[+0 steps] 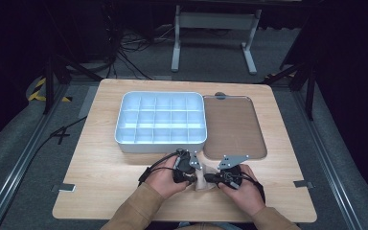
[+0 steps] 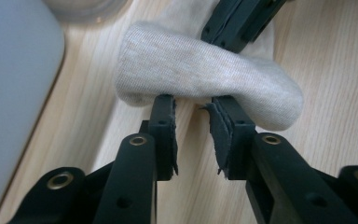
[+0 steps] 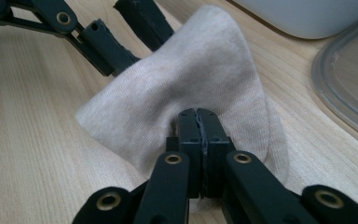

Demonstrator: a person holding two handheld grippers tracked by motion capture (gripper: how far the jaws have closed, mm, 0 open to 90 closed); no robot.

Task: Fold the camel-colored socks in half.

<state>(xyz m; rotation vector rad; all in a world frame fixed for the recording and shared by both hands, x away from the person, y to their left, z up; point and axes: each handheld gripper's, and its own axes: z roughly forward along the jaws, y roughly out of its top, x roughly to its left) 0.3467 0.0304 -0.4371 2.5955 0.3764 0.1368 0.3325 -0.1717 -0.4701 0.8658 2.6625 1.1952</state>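
Down at the near edge of the wooden table (image 1: 100,191), we found both hands close together over a small beige knit sock (image 1: 202,179), which lay just in front of the gap between the compartment tray (image 1: 161,143) and the flat clear lid (image 1: 233,125) beside it. Our right gripper (image 3: 199,122) had its jaws pressed fully together, a fold of the sock pinched between them; in the right gripper view the fabric rose in a tent around the closed tips. Our left gripper (image 2: 193,109) stood partly open, its two pads apart with bare wood showing between them, and the tips met the near edge of the sock without clamping it. Whether those tips pressed the cloth or merely touched it, we could not tell. In the left gripper view the sock lay as a rounded roll across the table, the other gripper's black jaws biting it from the far side. In the high view the left hand (image 1: 165,178) and right hand (image 1: 242,189) faced each other, the sock between them. The tray's white compartments showed nothing we could make out.
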